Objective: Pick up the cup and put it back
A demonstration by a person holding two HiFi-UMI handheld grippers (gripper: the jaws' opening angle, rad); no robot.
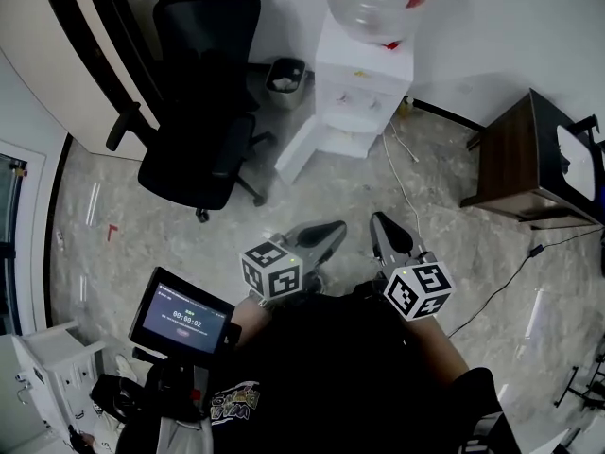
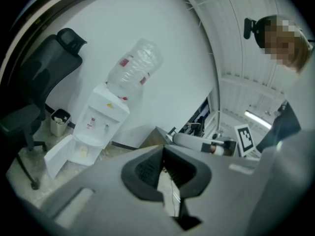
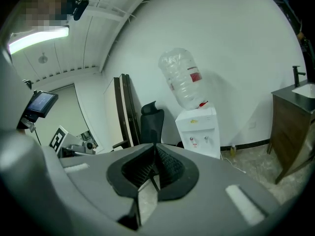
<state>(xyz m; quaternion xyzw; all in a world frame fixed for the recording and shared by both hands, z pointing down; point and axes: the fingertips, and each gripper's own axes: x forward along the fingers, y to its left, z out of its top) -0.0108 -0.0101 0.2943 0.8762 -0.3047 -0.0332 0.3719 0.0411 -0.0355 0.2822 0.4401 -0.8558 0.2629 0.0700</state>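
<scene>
A white water dispenser (image 1: 364, 74) with a clear bottle on top stands against the far wall, its lower door (image 1: 304, 148) swung open. In the left gripper view a small pale cup-like thing (image 2: 81, 152) sits in the dispenser's (image 2: 101, 119) lower compartment; I cannot make it out more clearly. Both grippers are held close to my body, well short of the dispenser and pointing towards it. My left gripper (image 1: 321, 235) (image 2: 162, 149) has its pads together with nothing between them. My right gripper (image 1: 388, 230) (image 3: 155, 147) stands the same, its pads meeting and empty.
A black office chair (image 1: 203, 112) stands left of the dispenser, a small waste bin (image 1: 285, 78) between them. A dark wooden cabinet with a basin (image 1: 534, 159) is at the right. A cable (image 1: 406, 187) runs across the marble floor. A small screen (image 1: 181, 315) sits at my lower left.
</scene>
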